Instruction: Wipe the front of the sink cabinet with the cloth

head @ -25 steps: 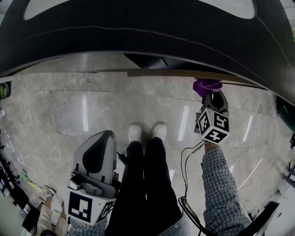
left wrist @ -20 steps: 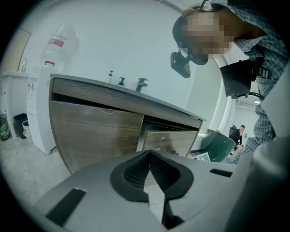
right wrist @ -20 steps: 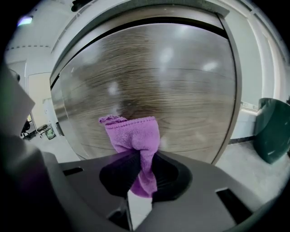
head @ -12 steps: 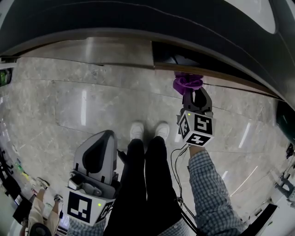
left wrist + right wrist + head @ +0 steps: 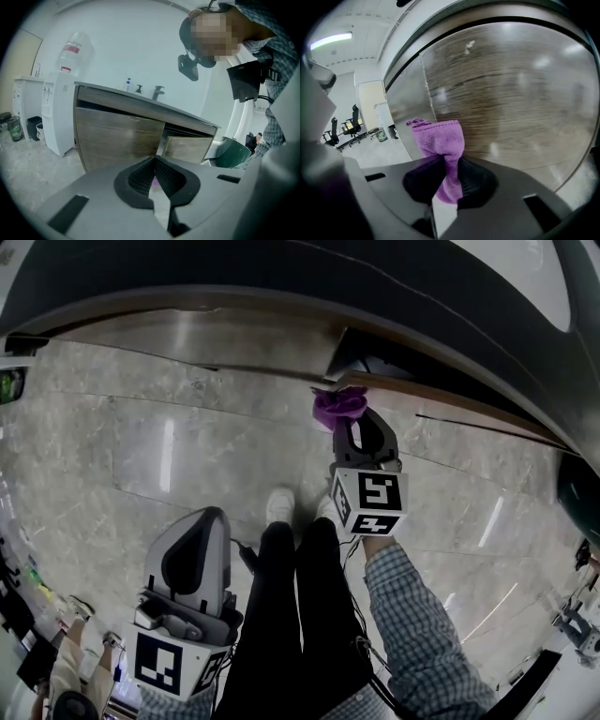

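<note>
My right gripper (image 5: 343,420) (image 5: 449,174) is shut on a purple cloth (image 5: 338,403) (image 5: 440,140). The cloth's bunched end presses against the wood-grain front of the sink cabinet (image 5: 506,98), at the edge of a door that stands ajar (image 5: 412,381). In the left gripper view the cabinet (image 5: 122,136) stands farther off, with one door (image 5: 187,149) swung open. My left gripper (image 5: 192,554) (image 5: 154,177) hangs low beside the person's left leg, its jaws shut with nothing between them.
A dark curved countertop (image 5: 281,277) overhangs the cabinet. The person's legs and white shoes (image 5: 279,507) stand on the marble floor. A white water dispenser (image 5: 58,108) is left of the cabinet; a green bin (image 5: 229,154) is to its right. A cable (image 5: 361,652) trails from the right arm.
My right gripper has carried the cloth leftward along the cabinet front, from the right part to the edge of the open door. The left gripper has stayed put.
</note>
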The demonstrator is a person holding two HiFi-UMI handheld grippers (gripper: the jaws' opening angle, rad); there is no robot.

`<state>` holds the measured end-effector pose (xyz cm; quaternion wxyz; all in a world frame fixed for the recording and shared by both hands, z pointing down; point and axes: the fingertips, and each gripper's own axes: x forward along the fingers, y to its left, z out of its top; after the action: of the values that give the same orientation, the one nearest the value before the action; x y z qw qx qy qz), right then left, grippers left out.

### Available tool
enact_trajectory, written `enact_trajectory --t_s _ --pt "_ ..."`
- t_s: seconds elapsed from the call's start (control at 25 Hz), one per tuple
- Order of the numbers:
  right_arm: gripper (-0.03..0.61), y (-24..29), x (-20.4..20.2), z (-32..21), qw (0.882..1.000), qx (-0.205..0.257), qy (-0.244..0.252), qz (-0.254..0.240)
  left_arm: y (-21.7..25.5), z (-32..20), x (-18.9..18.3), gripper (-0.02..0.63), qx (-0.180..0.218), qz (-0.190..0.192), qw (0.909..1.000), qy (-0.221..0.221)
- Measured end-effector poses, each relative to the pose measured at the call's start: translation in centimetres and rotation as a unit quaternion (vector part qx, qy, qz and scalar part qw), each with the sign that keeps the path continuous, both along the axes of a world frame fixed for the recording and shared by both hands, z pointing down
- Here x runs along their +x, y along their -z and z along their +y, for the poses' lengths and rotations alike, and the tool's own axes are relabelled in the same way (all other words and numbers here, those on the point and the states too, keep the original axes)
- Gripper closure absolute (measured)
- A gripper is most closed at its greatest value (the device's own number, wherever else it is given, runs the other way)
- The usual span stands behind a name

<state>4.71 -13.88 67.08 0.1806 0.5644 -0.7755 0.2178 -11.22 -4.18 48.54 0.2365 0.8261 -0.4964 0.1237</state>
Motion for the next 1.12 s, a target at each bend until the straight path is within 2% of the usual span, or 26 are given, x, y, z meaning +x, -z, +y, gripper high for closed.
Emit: enact_trajectory --t_s 0.36,0.56,0.8,1.12 --pt "0.505 7.9 -0.8 1.2 0.999 0.014 0.008 -0.028 4.1 0.2 -1.1 0.603 0.009 0.000 1.0000 0.003" --pt "0.505 15.8 1.2 2.7 0.999 0.030 0.017 -0.003 9.1 0.6 -0.9 0.603 0.017 -0.005 0.9998 -0.005" --pt "0.505 26.9 4.1 3.6 0.998 0.060 -0.020 -0.006 16.8 0.1 -0.9 0.603 0.052 -0.013 0.9984 -0.018" --pt "0.505 37.2 7.1 7.5 0.995 0.073 -0.063 0.004 26.0 0.5 0.7 0.603 0.103 0.000 0.9937 -0.046"
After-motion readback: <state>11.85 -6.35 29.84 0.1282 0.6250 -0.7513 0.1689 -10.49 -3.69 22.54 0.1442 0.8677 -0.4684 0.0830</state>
